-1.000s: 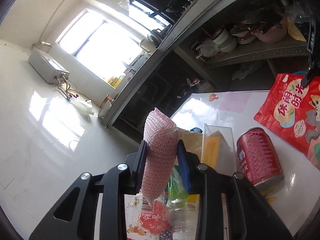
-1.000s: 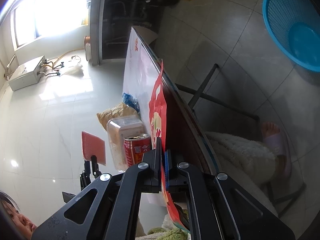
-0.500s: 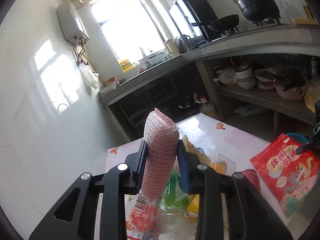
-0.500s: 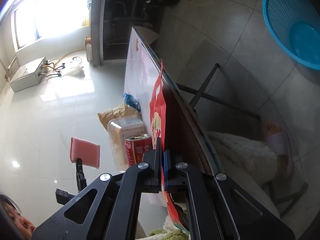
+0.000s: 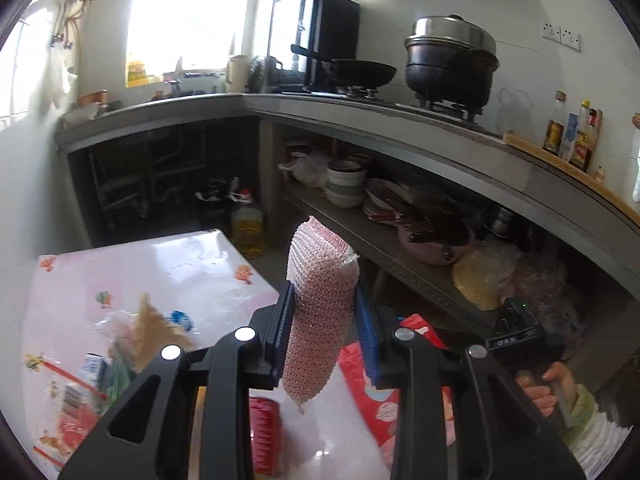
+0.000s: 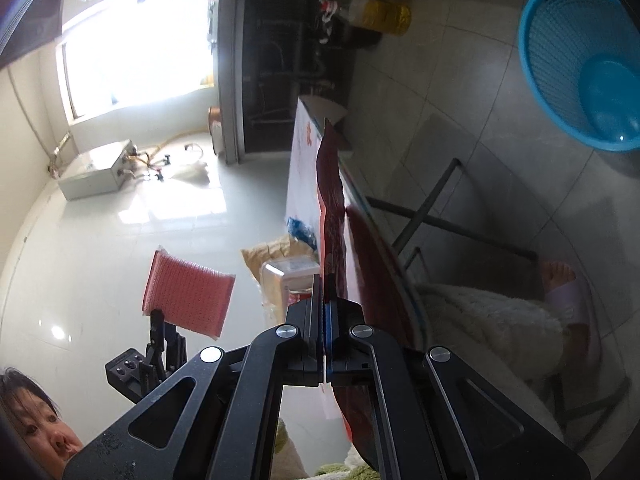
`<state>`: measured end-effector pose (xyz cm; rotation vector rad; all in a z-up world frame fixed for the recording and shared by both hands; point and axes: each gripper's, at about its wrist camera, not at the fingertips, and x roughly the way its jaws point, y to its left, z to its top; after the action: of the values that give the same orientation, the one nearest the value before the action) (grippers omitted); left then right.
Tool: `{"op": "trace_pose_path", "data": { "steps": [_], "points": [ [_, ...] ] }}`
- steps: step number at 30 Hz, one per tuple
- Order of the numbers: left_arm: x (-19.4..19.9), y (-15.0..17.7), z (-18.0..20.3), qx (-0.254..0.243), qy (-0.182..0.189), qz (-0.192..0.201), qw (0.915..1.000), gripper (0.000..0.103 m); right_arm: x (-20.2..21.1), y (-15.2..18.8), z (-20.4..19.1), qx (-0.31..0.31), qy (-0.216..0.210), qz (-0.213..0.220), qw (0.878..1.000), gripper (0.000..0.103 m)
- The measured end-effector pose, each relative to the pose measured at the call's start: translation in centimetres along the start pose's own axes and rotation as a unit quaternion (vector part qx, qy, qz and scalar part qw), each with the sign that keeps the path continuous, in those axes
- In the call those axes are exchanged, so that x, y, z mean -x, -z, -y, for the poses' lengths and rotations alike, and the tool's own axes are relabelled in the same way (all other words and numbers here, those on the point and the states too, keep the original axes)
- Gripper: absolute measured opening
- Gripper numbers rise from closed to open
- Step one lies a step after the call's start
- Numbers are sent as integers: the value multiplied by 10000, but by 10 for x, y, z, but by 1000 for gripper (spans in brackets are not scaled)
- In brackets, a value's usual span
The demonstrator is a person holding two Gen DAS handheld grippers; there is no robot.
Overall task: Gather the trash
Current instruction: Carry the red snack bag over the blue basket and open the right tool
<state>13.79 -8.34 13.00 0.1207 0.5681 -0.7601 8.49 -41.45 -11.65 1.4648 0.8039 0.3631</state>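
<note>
Your left gripper (image 5: 322, 334) clenched the pink bubble mailer (image 5: 320, 312); your right gripper (image 6: 324, 300) pinched the red snack bag (image 6: 332, 196) edge, which could slip before the blue basket (image 6: 560, 40) at two o'clock.

Daylight from the window (image 5: 180, 20) — blown out white in both views, glare spilling onto the wall (image 6: 100, 240) tiles beside it. Under-counter shelves (image 5: 400, 216) dim, in shadow. Table (image 5: 140, 272) and its litter smeared by motion blur; the pot (image 5: 450, 60) sharper. Strong fisheye bend — counter edge curves, corners vignette to black. Shiny highlights on the floor (image 6: 460, 100).
</note>
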Motion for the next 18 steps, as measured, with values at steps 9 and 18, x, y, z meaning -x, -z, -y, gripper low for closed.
{"op": "trace_pose_path", "data": {
  "steps": [9, 18],
  "points": [
    [-137, -16, 76, 438, 1440, -1385, 9789, 29, 92, -14, 29, -301, -160, 1383, 9898, 0],
    [-312, 24, 143, 327, 1081, -3296, 9373, 29, 114, -47, 93, -1130, 485, 2381, 9634, 0]
  ]
}}
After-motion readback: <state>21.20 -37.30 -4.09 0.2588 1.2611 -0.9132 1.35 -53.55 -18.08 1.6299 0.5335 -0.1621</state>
